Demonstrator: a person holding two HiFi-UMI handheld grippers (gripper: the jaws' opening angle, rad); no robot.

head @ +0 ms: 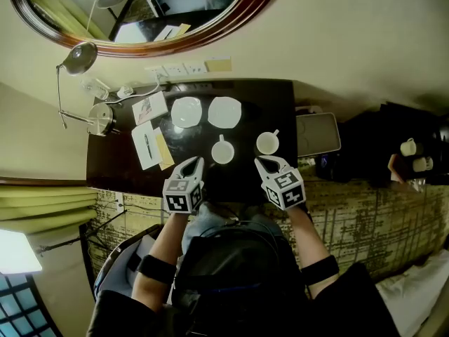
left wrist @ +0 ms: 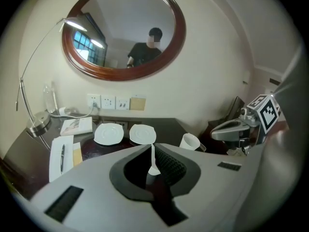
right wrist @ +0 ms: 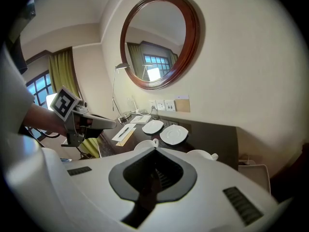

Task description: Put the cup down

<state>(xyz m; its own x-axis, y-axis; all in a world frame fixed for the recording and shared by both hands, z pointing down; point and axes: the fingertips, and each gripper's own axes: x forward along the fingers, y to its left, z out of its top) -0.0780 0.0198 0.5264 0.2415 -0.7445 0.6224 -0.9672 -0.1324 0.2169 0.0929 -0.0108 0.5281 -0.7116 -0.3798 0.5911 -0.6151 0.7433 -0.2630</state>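
Left cup [head: 222, 151]: white, upright on the dark table [head: 275, 102], front middle, handle toward the wall.
Right cup [head: 267, 143]: white, upright on the table, right front, handle pointing back and right.
Left gripper [head: 194, 161]: jaws closed together, nothing gripped. The tip is over the table's front edge, near the left cup and apart from it.
Right gripper [head: 261, 161]: jaws closed tight, empty. The tip is at the table's front edge, just in front of the right cup.
Saucers [head: 186, 111]: two, white, side by side at the table's back middle.
Papers [head: 146, 146]: table's left side, a pen lying on one.
Lamp [head: 102, 118]: base at the table's left edge.
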